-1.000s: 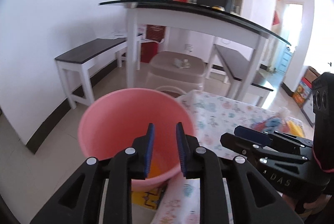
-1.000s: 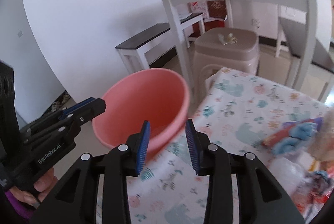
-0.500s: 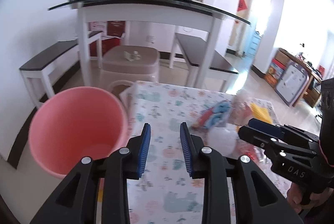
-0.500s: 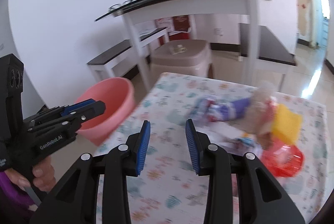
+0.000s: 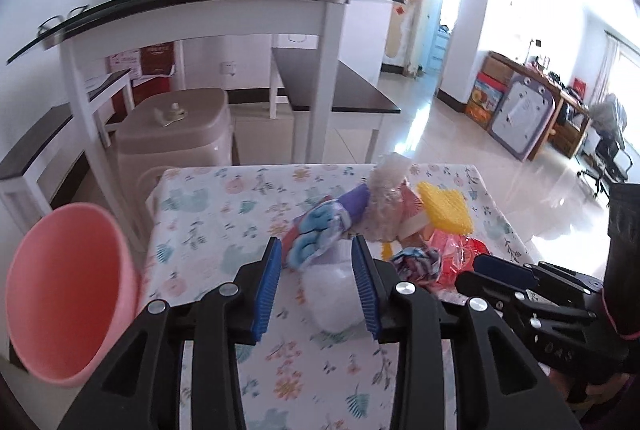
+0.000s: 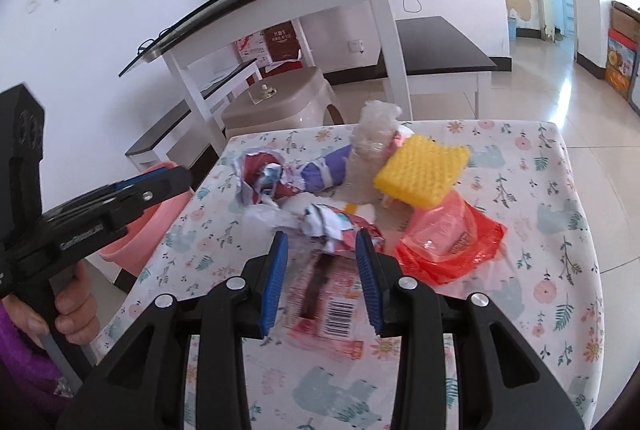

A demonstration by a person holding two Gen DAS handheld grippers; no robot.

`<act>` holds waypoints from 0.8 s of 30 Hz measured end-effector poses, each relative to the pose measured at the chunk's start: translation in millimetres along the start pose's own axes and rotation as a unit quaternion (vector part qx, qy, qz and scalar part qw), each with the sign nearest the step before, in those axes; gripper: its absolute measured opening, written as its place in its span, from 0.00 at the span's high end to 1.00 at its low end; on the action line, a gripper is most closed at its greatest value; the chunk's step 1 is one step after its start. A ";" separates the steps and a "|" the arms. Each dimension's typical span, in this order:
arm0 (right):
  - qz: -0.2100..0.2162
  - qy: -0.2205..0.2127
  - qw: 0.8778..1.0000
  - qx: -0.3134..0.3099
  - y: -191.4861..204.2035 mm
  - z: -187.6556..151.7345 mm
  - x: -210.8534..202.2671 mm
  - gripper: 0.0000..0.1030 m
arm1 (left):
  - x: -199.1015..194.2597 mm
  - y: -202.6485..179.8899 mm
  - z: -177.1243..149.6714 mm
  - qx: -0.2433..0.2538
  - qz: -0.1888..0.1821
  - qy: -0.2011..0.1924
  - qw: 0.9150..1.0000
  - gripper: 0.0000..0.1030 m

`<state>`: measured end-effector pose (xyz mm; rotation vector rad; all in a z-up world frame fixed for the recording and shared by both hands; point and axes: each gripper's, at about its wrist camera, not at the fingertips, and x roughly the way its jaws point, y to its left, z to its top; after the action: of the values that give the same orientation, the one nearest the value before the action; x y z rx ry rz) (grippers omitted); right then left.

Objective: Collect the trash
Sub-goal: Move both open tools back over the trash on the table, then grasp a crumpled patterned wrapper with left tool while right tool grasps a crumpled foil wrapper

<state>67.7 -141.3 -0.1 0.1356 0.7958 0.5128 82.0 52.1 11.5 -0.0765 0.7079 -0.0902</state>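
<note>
Trash lies heaped on the floral tablecloth (image 6: pixel 560 230) ahead of both your grippers: one yellow sponge (image 6: pixel 422 169), one red plastic bag (image 6: pixel 452 242), one crumpled clear bag (image 6: pixel 374 131), one purple-and-blue wrapper (image 5: pixel 320 226), one white wad (image 5: pixel 336 290) and one flat red packet with a barcode (image 6: pixel 324 302). One pink bucket (image 5: pixel 64 290) sits off the table's edge, to the left of your left gripper (image 5: pixel 318 284). Its jaws are opening, with the white wad lying between the blue pads but untouched. Your right gripper (image 6: pixel 322 278) hangs over the red packet, jaws held at a middling gap and gripping nothing. A torn printed wrapper (image 6: pixel 324 220) sits just beyond its tips. How many scraps are tangled under the heap is hard to make out. The bucket is largely hidden behind your left gripper in the right wrist view, and its rim is blurred.
</note>
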 end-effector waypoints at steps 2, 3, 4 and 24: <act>0.000 -0.001 1.000 0.000 -3.9 -0.2 -0.3 0.65 | 11.0 -7.5 4.2 0.008 0.003 0.003 1.000 0.66; 0.000 -0.001 1.000 0.000 -5.8 -1.0 0.1 0.65 | 16.7 -9.8 6.1 0.012 0.009 0.006 1.000 0.66; 0.000 0.000 1.000 0.001 -6.8 -0.9 0.6 0.65 | 21.4 -11.5 7.8 0.014 0.013 0.007 1.000 0.66; 0.019 0.008 1.000 -0.002 -6.1 3.3 12.0 0.65 | 37.2 9.0 7.9 -0.003 0.062 -0.012 0.998 0.97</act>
<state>79.5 -140.5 -7.4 0.1433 0.8084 0.5512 115.8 57.3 -7.4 -0.0383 0.6882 0.0310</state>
